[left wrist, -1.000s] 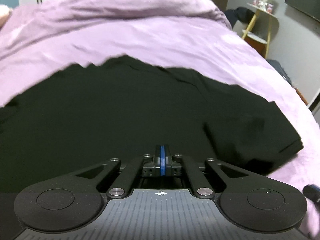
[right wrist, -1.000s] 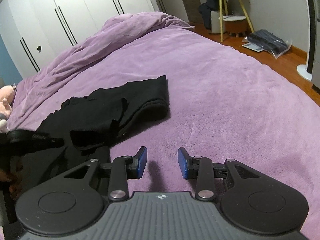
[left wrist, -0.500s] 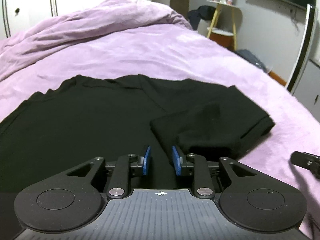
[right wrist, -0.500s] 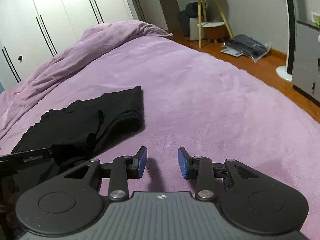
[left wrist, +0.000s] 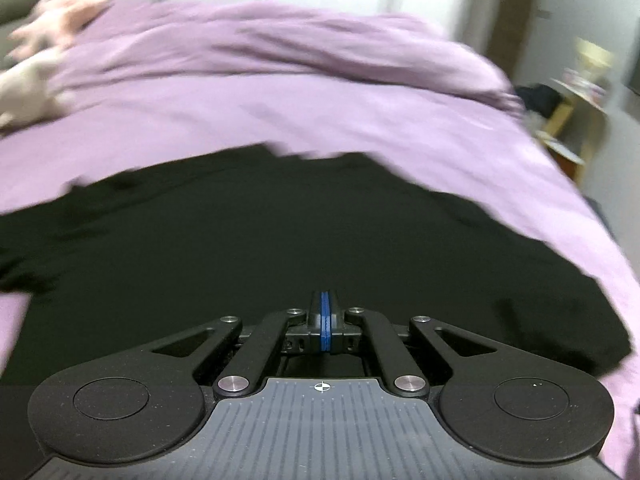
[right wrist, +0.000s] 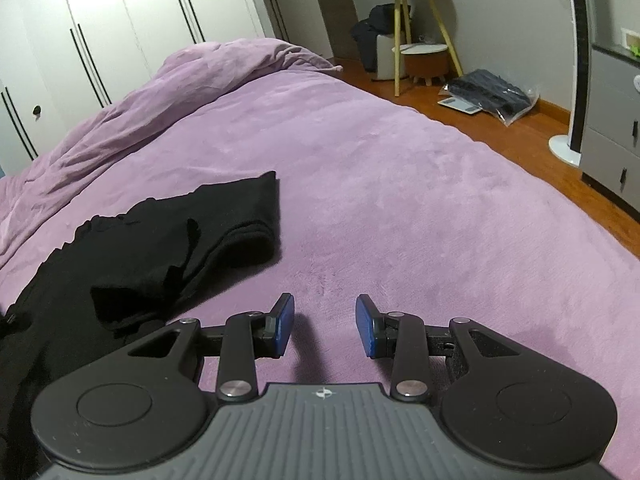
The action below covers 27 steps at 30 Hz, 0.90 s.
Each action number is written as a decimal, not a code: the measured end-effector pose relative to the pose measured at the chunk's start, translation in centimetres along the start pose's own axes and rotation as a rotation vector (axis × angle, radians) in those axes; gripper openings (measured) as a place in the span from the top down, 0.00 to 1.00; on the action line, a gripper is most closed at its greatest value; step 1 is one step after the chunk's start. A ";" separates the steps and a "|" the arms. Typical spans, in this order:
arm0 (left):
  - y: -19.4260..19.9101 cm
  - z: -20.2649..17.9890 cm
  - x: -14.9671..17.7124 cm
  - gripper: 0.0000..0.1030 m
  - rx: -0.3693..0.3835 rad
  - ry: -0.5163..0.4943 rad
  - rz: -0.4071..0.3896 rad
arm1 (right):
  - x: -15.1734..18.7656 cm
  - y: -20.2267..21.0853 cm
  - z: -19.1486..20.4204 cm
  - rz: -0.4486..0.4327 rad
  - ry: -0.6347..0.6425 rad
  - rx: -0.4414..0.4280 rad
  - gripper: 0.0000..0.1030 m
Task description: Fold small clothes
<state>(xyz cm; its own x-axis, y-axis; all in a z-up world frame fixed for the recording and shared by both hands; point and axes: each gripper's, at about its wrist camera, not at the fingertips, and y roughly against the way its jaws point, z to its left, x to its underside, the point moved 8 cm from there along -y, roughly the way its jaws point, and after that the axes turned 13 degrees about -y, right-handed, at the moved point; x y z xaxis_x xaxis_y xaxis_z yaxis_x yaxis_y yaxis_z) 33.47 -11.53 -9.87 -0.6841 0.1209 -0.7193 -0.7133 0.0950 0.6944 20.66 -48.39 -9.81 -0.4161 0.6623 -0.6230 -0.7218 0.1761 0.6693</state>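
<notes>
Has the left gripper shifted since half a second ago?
Yes. The left gripper has swung left: the yellow side table now sits at the right edge of its view.

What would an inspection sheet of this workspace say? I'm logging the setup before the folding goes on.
Surface: purple plush bedspread, rumpled at the far end.
Job's things: black short-sleeved shirt lying spread on the bedspread, one sleeve doubled over.
Clutter: pale plush toy, blurred, at the bed's far corner.
Grippers: left gripper shut over the shirt, grip on cloth not discernible; right gripper open above bare bedspread.
Cables: nothing seen.
Surroundings: white wardrobe doors, wooden-legged side table, black bag on the wooden floor.
</notes>
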 end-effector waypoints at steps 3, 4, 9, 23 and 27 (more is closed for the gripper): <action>0.6 3.2 0.5 0.97 -0.026 0.018 0.011 | -0.1 -0.3 1.1 -0.002 0.024 -0.008 0.68; 0.8 2.6 0.5 0.95 0.002 -0.007 0.007 | -0.1 -0.4 1.4 -0.001 0.028 -0.007 0.68; 2.8 -7.6 -0.1 0.47 0.109 -0.348 -0.128 | 0.6 -0.9 1.7 0.005 0.018 0.026 0.68; -4.5 -16.7 -0.8 0.99 0.157 -0.331 -0.016 | 0.8 -0.8 0.9 0.002 0.015 0.017 0.67; -4.6 -12.9 -1.6 0.99 0.133 -0.211 -0.025 | 0.5 -0.6 1.1 0.005 0.015 0.013 0.67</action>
<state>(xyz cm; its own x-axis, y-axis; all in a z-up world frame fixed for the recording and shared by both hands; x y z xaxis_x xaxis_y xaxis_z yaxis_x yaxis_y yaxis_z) 35.85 -24.88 -12.18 -0.6096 0.3191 -0.7257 -0.6940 0.2277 0.6830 21.49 -47.33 -10.06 -0.4282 0.6522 -0.6255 -0.7127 0.1819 0.6775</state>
